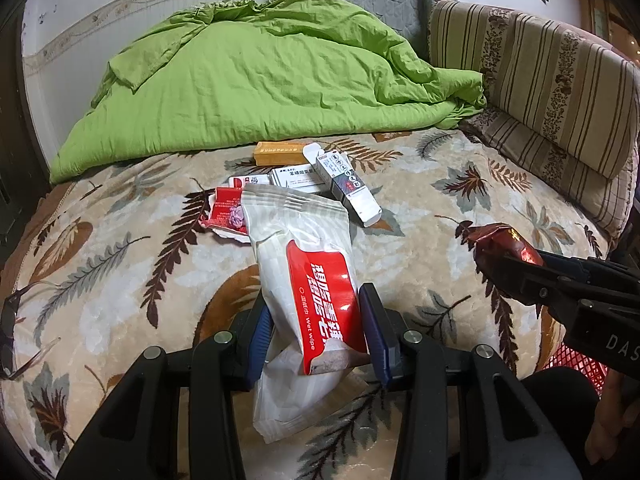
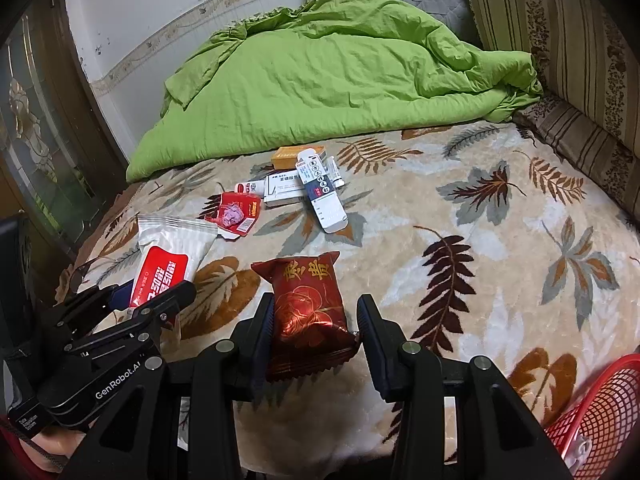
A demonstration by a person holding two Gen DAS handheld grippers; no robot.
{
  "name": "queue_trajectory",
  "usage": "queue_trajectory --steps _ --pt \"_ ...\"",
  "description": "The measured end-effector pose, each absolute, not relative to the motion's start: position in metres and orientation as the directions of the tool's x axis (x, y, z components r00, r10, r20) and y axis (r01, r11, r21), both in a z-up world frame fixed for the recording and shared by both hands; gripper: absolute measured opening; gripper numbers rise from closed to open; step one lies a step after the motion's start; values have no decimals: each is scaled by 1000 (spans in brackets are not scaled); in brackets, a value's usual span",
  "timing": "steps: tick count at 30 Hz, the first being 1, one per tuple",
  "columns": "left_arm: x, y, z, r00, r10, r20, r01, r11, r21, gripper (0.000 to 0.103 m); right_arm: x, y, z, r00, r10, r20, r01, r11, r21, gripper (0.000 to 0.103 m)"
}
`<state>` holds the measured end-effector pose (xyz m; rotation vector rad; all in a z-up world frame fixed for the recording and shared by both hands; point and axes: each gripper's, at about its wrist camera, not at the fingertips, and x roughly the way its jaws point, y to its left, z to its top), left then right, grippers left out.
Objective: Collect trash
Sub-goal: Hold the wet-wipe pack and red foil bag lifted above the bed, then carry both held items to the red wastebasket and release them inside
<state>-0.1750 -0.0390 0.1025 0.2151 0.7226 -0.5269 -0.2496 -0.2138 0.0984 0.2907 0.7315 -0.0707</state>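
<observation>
The left hand-held gripper (image 1: 318, 328) is clenched on a white and red wet-wipe pack (image 1: 308, 280); both blue pads press the pack's sides. The pack stands tilted between the jaws, its sealed top edge pointing away from the gripper and its lower end hanging below the pads above the leaf-patterned bed blanket (image 1: 440, 208).

The right hand-held gripper (image 2: 316, 332) is clenched on a dark red foil snack packet (image 2: 308, 312). The packet sits between the two fingers with its crimped top pointing away from the gripper.

In the right wrist view, a red mesh basket (image 2: 600, 412) sits at the lower right of that gripper, near its right finger.

Beyond the left gripper, just past the pack's top edge, a torn red wrapper (image 1: 228, 212) lies on the blanket. Farther on, a cluster of small cartons lies together: a tall white and dark box (image 1: 348, 188) leaning over a flat white box (image 1: 296, 178), with a yellow-orange box (image 1: 280, 153) behind them.

Beyond the cartons, a crumpled green quilt (image 1: 256, 80) covers the far part of the bed. To its right stand striped cushions (image 1: 532, 76).
</observation>
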Motion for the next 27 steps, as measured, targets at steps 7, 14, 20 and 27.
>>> queue_trajectory --steps 7,14,20,27 --pt "-178 -43 105 643 -369 -672 524 851 34 41 -253 -216 102 746 40 -665 161 958 238 44" --pt "-183 -46 108 667 -353 -656 524 849 75 41 -261 -222 107 754 29 -656 181 951 251 44" --pt "-187 -50 112 678 -356 -643 531 842 94 41 -266 -225 112 759 20 -650 192 948 253 44" --pt "-198 -61 119 682 -376 -628 559 821 116 41 -279 -231 117 764 9 -645 206 944 258 44"
